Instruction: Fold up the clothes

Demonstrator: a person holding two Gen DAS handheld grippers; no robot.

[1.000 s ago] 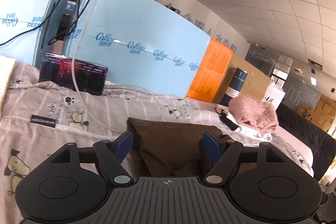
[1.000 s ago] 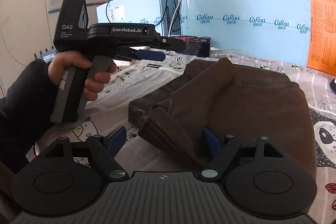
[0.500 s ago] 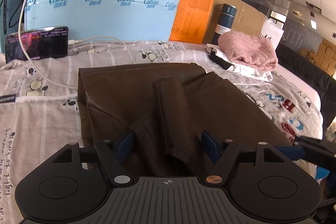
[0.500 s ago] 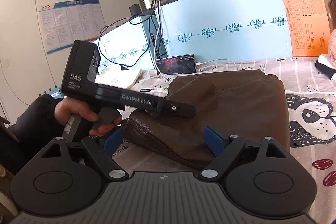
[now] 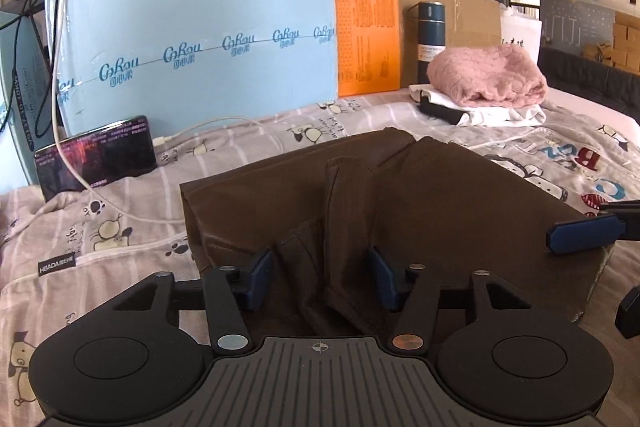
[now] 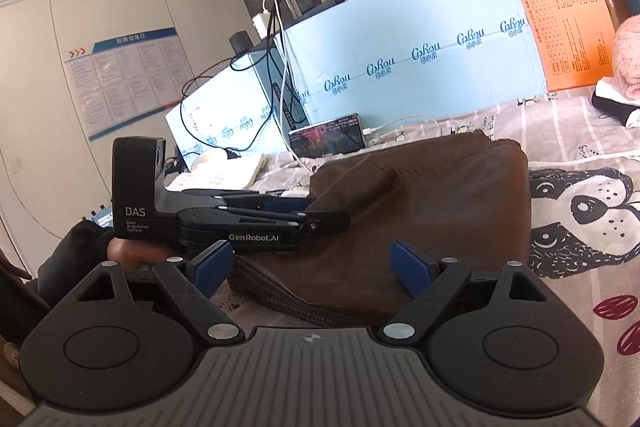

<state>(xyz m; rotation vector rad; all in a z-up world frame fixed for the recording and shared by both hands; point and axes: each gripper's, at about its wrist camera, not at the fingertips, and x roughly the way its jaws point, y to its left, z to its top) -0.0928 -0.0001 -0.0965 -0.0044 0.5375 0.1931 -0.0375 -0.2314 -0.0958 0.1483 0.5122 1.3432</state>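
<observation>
Your left hand-held gripper (image 5: 321, 277) is released, fingers spread, with a raised fold of the brown garment (image 5: 420, 195) running up between them; I can't tell whether the pads touch the fabric. Your right hand-held gripper (image 6: 310, 269) is also released, fingers apart on either side of the garment's near seamed edge, nothing pinched. The garment lies folded into a rough block on the cartoon-print bedsheet (image 5: 120, 227), and in the right wrist view the left unit's fingertips sit at its left side. Behind it: a phone (image 5: 96, 155) propped against the blue foam board (image 5: 200, 47) with a white cable (image 5: 224, 125) plugged in. Far right of the bed, a pink knit (image 5: 486, 77) sits on a white folded item, beside a dark flask (image 5: 431, 35).
</observation>
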